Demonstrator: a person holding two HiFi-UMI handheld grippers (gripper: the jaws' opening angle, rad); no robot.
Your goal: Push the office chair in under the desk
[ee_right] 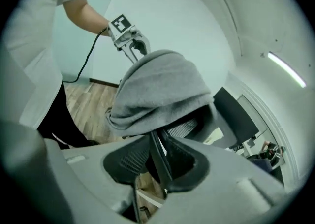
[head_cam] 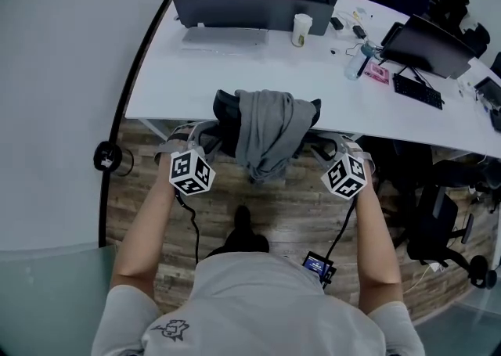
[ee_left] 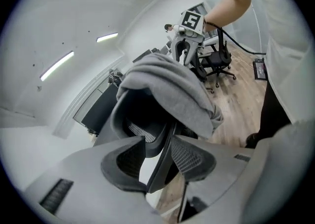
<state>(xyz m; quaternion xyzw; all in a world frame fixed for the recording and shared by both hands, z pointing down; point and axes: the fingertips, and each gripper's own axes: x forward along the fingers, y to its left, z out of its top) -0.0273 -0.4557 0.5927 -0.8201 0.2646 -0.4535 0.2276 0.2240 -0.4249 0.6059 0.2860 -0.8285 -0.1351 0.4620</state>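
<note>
A black mesh office chair (head_cam: 225, 116) with a grey garment (head_cam: 266, 131) draped over its backrest stands at the front edge of the white desk (head_cam: 235, 73). Its seat is hidden under the desk and the garment. My left gripper (head_cam: 190, 137) is at the backrest's left edge. In the left gripper view that dark edge (ee_left: 165, 144) runs between the jaws of the left gripper (ee_left: 157, 156), with a gap beside one pad, so it is open. My right gripper (head_cam: 338, 143) is at the right edge. In the right gripper view the right gripper (ee_right: 157, 156) is shut on the edge (ee_right: 156, 151).
On the desk are a dark monitor (head_cam: 235, 6), a keyboard (head_cam: 223, 36), a paper cup (head_cam: 301, 30) and a second screen (head_cam: 430, 45). Another black chair (head_cam: 438, 221) stands at the right. A black pole (head_cam: 106, 157) and a curved white wall bound the left. My shoe (head_cam: 243, 221) is behind the chair.
</note>
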